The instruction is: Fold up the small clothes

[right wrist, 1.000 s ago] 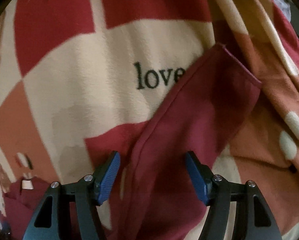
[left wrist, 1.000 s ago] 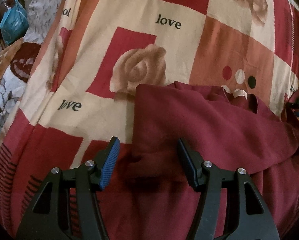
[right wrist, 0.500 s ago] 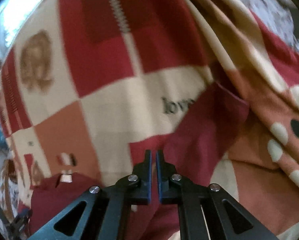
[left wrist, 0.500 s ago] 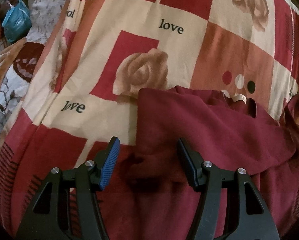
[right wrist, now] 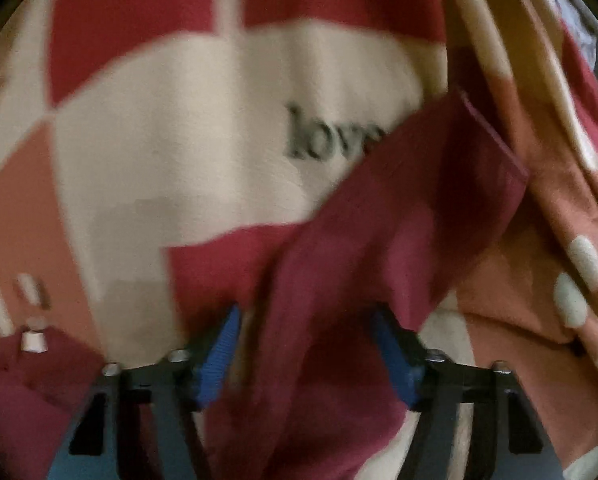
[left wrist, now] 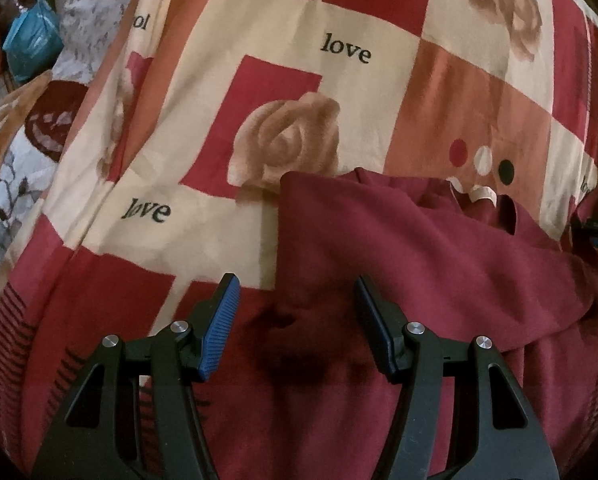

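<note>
A dark maroon cloth garment (left wrist: 399, 256) lies crumpled on a bedsheet (left wrist: 283, 92) patterned in cream, red and orange blocks with beige roses and the printed word "love". In the left wrist view the garment covers the lower right part of that bedsheet, its upper left corner just below the beige rose (left wrist: 287, 140), and a small white tag (left wrist: 484, 194) shows at its neck opening beside three printed dots. The left gripper (left wrist: 297, 324) hangs over the garment's near left edge with its blue-padded fingers (left wrist: 219, 328) standing well apart; the cloth lies below and between them, and the pads do not press on it. In the blurred right wrist view a long maroon sleeve (right wrist: 383, 240) of the same garment runs diagonally across the bedsheet, its hemmed end covering the last letter of a printed "love". The right gripper (right wrist: 305, 356) has just been opening, and its blue pads now stand apart on either side of the sleeve, not pinching it. A teal plastic bag (left wrist: 29, 46) sits beyond the bedsheet's far left edge.
</note>
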{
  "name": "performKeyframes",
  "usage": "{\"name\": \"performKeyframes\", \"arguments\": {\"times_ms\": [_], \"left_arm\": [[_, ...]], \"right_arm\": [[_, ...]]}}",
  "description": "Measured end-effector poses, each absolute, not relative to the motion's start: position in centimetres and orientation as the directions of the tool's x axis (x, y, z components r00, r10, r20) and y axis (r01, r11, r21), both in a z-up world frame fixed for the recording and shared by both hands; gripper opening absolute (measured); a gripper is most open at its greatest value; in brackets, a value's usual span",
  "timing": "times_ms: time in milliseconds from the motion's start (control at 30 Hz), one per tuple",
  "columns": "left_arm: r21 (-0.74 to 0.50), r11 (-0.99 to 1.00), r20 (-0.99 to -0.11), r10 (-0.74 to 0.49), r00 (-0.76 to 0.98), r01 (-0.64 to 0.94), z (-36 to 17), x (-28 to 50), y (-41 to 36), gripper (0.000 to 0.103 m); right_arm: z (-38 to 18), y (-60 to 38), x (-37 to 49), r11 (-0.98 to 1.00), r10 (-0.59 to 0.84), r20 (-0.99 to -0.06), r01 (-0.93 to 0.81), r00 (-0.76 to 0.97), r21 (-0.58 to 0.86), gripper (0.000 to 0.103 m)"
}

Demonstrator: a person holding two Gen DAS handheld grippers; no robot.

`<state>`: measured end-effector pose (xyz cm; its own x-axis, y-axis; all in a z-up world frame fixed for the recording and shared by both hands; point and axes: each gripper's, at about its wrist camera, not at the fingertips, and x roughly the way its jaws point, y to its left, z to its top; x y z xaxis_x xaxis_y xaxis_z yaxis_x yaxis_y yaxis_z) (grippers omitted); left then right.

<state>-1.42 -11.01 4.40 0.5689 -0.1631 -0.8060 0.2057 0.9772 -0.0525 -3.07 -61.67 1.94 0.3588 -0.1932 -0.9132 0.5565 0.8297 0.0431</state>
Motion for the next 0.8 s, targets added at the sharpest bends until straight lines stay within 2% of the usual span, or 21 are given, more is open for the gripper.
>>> {"name": "performKeyframes", "arguments": {"times_ms": [100, 300, 400, 600, 767, 800], "left_arm": [[-0.058, 0.978, -0.807, -0.165, 0.568, 0.203, 4.4, -1.3, -10.9, 0.059], [-0.064, 0.977, -0.801, -0.171, 0.573, 0.202, 4.8, -1.5, -10.9, 0.059], [-0.070, 0.978, -0.794, -0.174, 0.583, 0.196, 5.1, -1.7, -10.7, 0.059], [-0.105, 0.977, -0.777, -0.197, 0.598, 0.186, 5.8, -1.8, -10.1, 0.059], [-0.140, 0.970, -0.768, -0.232, 0.597, 0.197, 6.1, -1.9, -9.9, 0.059], [-0.148, 0.968, -0.766, -0.243, 0.595, 0.204, 6.1, -1.9, -10.0, 0.059]], "right_arm": [[2.3, -62.8, -4.2, 0.817, -0.169, -0.899, 0.568, 0.405, 0.103, 0.007], [7.8, -63.1, -8.1, 0.805, -0.015, -0.783, 0.472, 0.622, 0.359, 0.006], [10.9, -61.2, -9.1, 0.817, 0.068, -0.720, 0.376, 0.691, 0.438, 0.006], [15.4, -51.6, -9.8, 0.887, 0.207, -0.645, 0.137, 0.736, 0.441, 0.006], [13.0, -41.1, -9.6, 0.932, 0.296, -0.671, -0.052, 0.680, 0.359, 0.007], [11.2, -39.4, -9.2, 0.929, 0.322, -0.692, -0.074, 0.647, 0.363, 0.011]]}}
